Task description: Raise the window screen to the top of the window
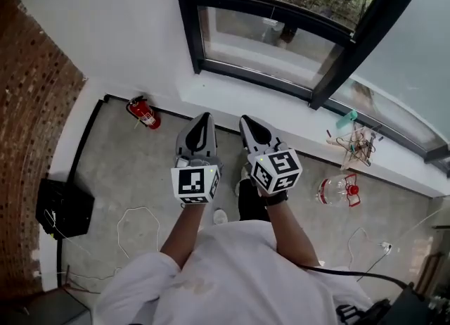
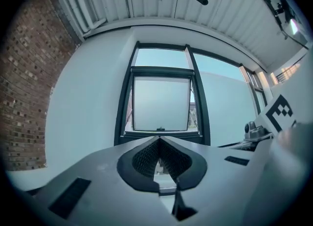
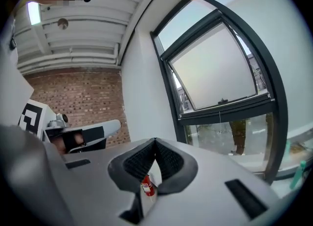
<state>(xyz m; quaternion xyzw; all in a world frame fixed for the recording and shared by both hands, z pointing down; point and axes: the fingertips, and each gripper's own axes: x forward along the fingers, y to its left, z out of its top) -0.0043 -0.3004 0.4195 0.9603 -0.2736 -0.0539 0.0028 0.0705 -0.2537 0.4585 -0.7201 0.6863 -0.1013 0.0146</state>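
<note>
Grey window screen (image 2: 161, 103): ahead of me, higher, well apart.
Left gripper (image 2: 158, 140): jaws together, empty, aimed at it.
Right gripper (image 3: 155, 142): together, empty.

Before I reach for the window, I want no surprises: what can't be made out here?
Window: head view, its top cut off by the upper edge.
Small catch on the window's lower bar: left gripper view, too small to read.
Fire extinguisher: right gripper view, mostly hidden by the right gripper.
Clutter on the sill: head view, too small to identify.
</note>
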